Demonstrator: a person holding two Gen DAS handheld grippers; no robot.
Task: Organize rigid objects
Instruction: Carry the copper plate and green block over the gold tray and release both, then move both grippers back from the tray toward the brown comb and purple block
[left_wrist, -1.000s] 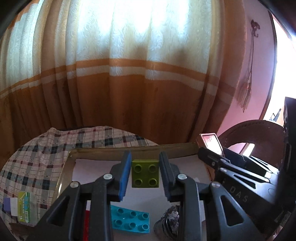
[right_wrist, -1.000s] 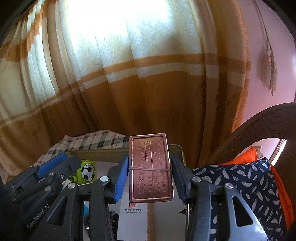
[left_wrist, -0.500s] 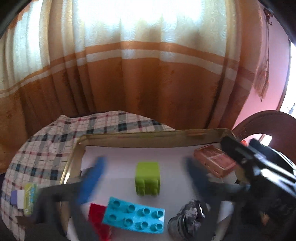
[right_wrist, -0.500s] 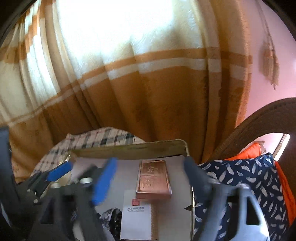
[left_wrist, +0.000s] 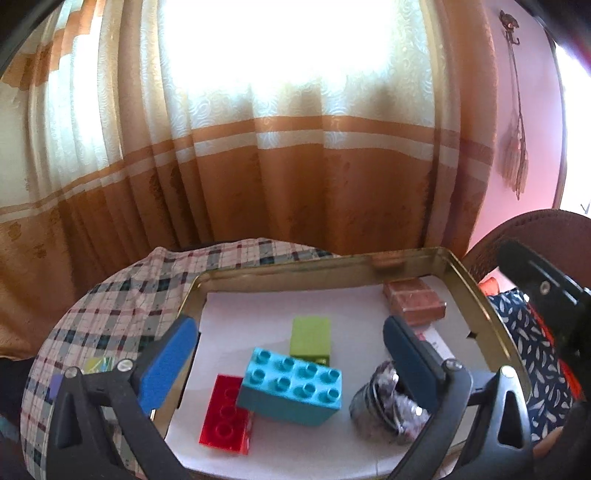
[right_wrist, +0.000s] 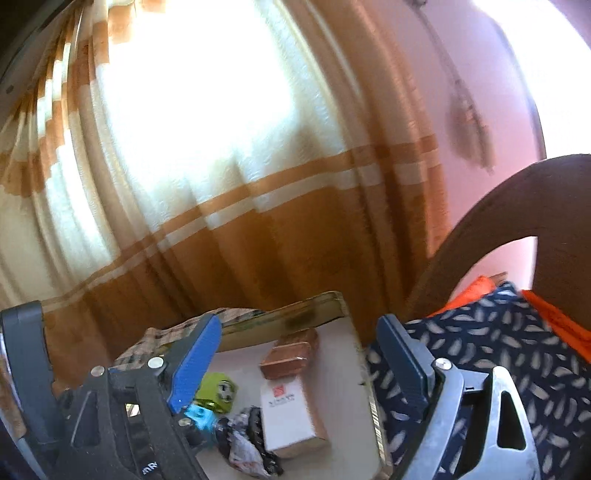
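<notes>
Both drops done. Left hand-held gripper (left_wrist: 291, 354) now spread wide, jaws just opened, nothing pinched; green block (left_wrist: 310, 338) it carried a second ago sits in the tin tray (left_wrist: 480, 295), just ahead between the fingers, behind the cyan brick (left_wrist: 291, 387). Right hand-held gripper (right_wrist: 299, 365) also just spread, empty; copper tin (right_wrist: 290, 354) released ahead, at the tray's far corner. Both free for next pick.
</notes>
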